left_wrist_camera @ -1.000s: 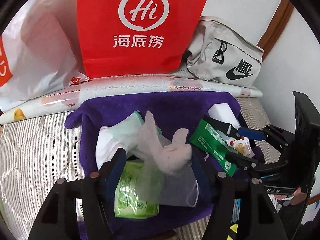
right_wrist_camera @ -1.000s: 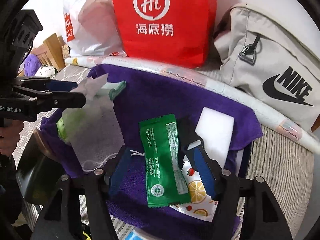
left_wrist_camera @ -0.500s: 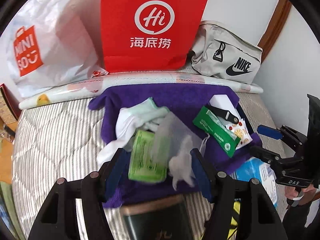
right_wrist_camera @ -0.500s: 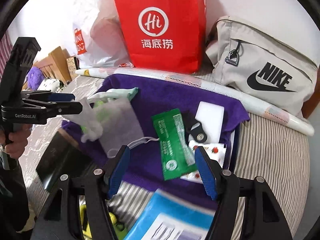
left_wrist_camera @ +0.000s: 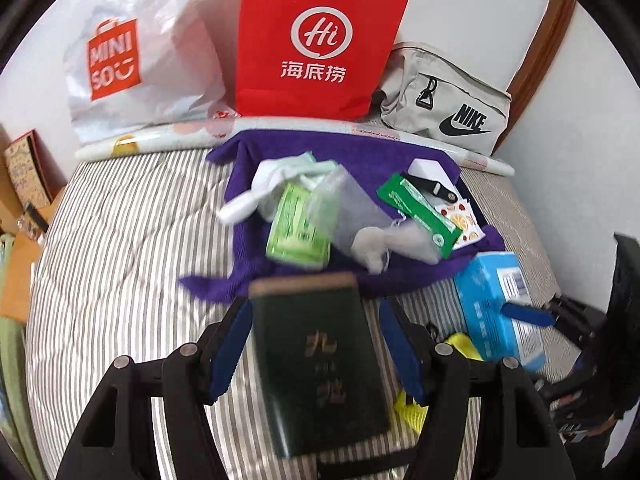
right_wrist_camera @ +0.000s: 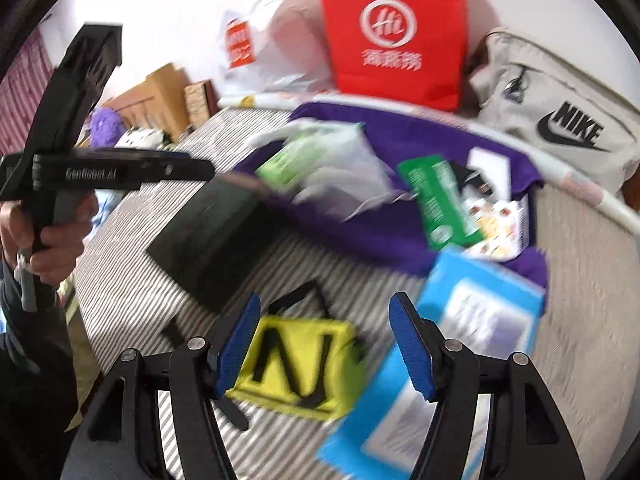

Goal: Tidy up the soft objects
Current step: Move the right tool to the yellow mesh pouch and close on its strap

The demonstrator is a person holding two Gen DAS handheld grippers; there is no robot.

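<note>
A purple towel [left_wrist_camera: 372,152] lies on the striped bed and carries a sheer mesh pouch [left_wrist_camera: 372,224], a light green tissue pack [left_wrist_camera: 298,224], a white-green cloth [left_wrist_camera: 280,172], a green sachet [left_wrist_camera: 420,214] and a white sponge [left_wrist_camera: 426,168]. My left gripper [left_wrist_camera: 314,344] is open and empty, above a dark green box [left_wrist_camera: 316,360] nearer than the towel. My right gripper [right_wrist_camera: 324,344] is open and empty, over a yellow pouch [right_wrist_camera: 296,364]. The towel [right_wrist_camera: 420,132] and the blurred mesh pouch [right_wrist_camera: 348,168] also show in the right wrist view.
A red paper bag [left_wrist_camera: 316,40], a white Miniso bag [left_wrist_camera: 132,64] and a grey Nike bag [left_wrist_camera: 448,108] stand at the wall behind a rolled mat [left_wrist_camera: 168,140]. A blue box [left_wrist_camera: 500,304] lies right of the dark box [right_wrist_camera: 208,240].
My left gripper has let go of the mesh pouch, which now lies on the towel. Both grippers have pulled back from the towel toward the near edge of the bed.
</note>
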